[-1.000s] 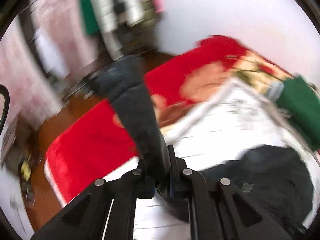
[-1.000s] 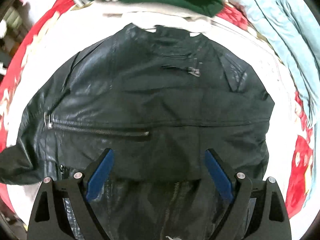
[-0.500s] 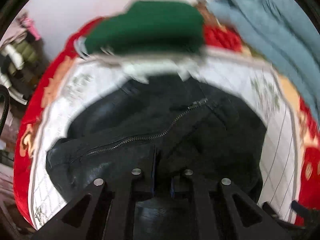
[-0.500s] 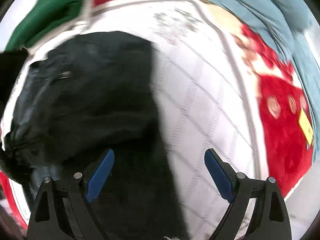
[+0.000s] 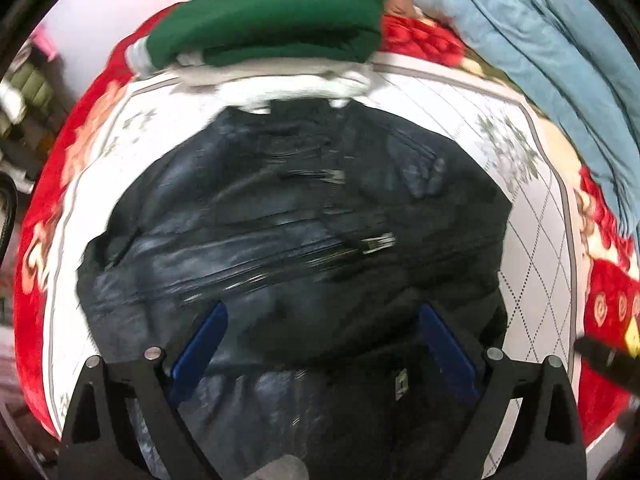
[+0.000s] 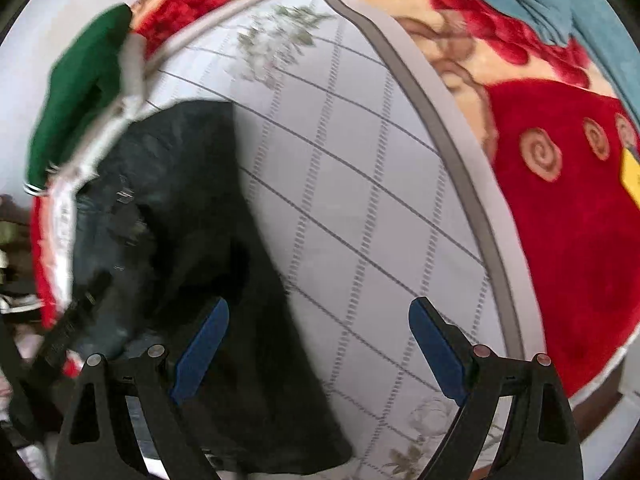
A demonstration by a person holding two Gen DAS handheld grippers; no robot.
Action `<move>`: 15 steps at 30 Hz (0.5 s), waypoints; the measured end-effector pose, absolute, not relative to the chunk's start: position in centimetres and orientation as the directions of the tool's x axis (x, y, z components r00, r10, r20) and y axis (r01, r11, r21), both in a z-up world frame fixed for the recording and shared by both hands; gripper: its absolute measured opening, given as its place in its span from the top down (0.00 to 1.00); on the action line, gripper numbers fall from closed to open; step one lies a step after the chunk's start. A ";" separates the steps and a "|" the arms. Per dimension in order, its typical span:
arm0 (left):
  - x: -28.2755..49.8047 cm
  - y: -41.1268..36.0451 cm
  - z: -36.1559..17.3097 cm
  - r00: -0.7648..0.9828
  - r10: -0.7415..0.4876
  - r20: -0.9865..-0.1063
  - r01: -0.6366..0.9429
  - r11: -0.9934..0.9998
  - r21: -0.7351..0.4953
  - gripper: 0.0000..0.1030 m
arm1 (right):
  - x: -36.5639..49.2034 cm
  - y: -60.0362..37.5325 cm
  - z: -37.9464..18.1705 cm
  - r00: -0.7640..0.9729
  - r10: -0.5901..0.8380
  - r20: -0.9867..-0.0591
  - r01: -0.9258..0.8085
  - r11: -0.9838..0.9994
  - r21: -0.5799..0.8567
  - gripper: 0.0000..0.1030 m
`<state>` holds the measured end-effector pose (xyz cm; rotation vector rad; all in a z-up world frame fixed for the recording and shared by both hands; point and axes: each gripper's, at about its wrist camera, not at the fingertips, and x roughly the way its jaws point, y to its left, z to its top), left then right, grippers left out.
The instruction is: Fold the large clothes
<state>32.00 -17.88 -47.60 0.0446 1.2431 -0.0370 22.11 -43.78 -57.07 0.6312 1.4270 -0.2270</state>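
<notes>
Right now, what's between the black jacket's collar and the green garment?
In the left wrist view, folded white and grey clothes lie under the green garment, right at the black jacket collar; no bare sheet shows between.

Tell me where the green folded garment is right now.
The green folded garment sits at the top of the left wrist view, stacked on white clothes just beyond the black jacket's collar; it's at the right wrist view's upper left.

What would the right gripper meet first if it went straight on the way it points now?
Probably the white quilted sheet: the open right gripper points at bare sheet just right of the black leather jacket; depth is unclear.
</notes>
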 end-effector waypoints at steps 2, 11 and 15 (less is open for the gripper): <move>31.1 -15.4 -47.0 0.331 0.029 -0.943 -0.010 1.000 0.027 0.05 | 23.8 -43.2 -56.5 0.179 0.302 -0.936 0.482 0.803 0.351 0.10; 27.7 1.4 -48.1 0.190 0.415 -0.890 -0.392 0.863 0.319 0.05 | 35.4 -31.7 -60.8 0.051 0.503 -0.863 0.172 0.847 0.504 0.10; 27.7 4.6 -48.7 0.138 0.492 -0.860 -0.455 0.802 0.386 0.05 | 37.3 -27.1 -66.7 -0.152 0.463 -0.873 0.126 0.885 0.448 0.40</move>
